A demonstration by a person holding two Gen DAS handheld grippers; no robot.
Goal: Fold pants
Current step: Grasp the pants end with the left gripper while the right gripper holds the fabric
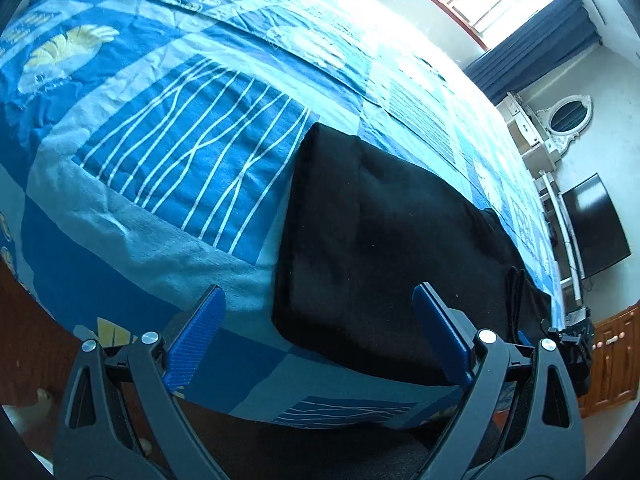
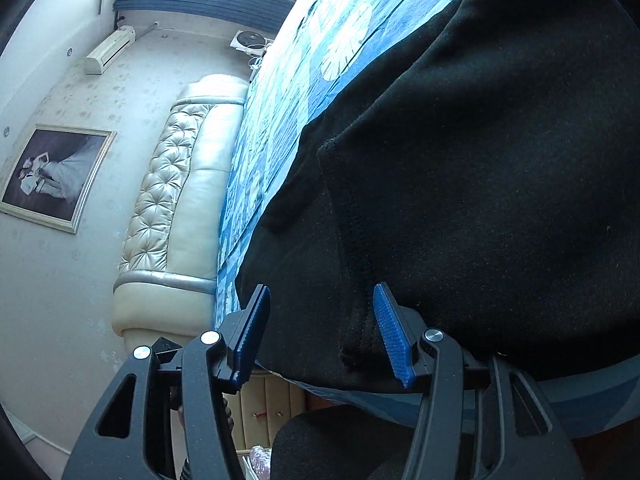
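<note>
Black pants (image 1: 380, 248) lie flat on the blue patterned bedspread (image 1: 180, 152), near the bed's front edge. My left gripper (image 1: 320, 300) is open, its jaws wide apart over the pants' near left corner, holding nothing. In the right wrist view the pants (image 2: 480, 160) fill the right side, with a stitched seam and hem edge running down toward my right gripper (image 2: 320, 296). That gripper is open, its blue pads (image 2: 390, 328) on either side of the hem edge, not closed on it. The right gripper also shows at the left wrist view's right edge (image 1: 568, 336).
The bed edge (image 1: 340, 412) is just in front of the left gripper, with dark floor below. A padded cream headboard (image 2: 180, 200) and framed picture (image 2: 52, 176) are on the wall. A TV (image 1: 596, 224), white mirror stand (image 1: 560, 124) and wooden cabinet (image 1: 612, 360) stand beyond the bed.
</note>
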